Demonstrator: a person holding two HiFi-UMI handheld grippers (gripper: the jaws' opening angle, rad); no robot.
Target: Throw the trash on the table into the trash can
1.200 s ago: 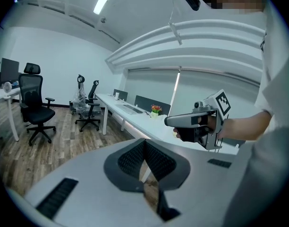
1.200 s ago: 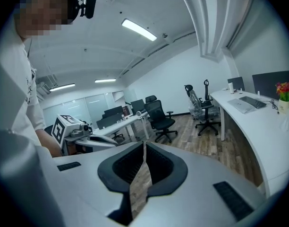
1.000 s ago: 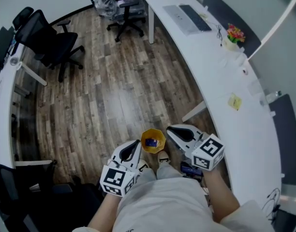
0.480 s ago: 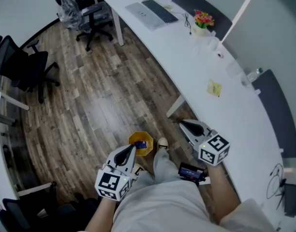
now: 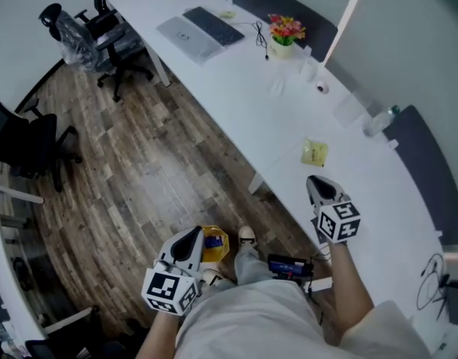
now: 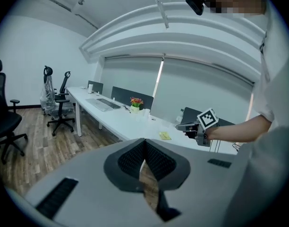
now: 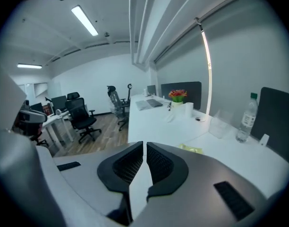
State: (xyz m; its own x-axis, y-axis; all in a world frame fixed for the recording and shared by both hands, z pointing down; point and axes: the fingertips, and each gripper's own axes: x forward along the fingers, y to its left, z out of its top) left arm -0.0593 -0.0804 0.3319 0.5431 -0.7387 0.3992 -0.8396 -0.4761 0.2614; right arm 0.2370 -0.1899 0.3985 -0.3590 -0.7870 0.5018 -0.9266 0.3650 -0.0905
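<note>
I hold the right gripper (image 5: 316,180) over the white desk (image 5: 236,73). Its jaws are pressed almost together, with only a thin slit between the ribbed pads and nothing caught in it. The yellow scrap of paper (image 5: 313,152) lies flat on the desk just ahead of those jaw tips, near them but not touching. In the right gripper view the scrap peeks out just past the right-hand jaw, which partly hides it.

My left gripper (image 5: 194,232) hangs low at my side above the wooden floor (image 5: 139,163). Its jaws are closed on each other with nothing in them, and only floorboards show through the narrow gap below the pads. The yellow trash can (image 5: 224,238) stands on the floor just beside the left gripper's tips, close to my shoe (image 5: 247,237), and something blue (image 5: 212,240) lies inside it. From the head view the left gripper overlaps the can's left edge. The can is well apart from the paper, with the desk edge between them.

Farther along the desk stand a clear plastic bottle (image 5: 379,120), a pot of flowers (image 5: 286,30) and a keyboard (image 5: 214,25).
</note>
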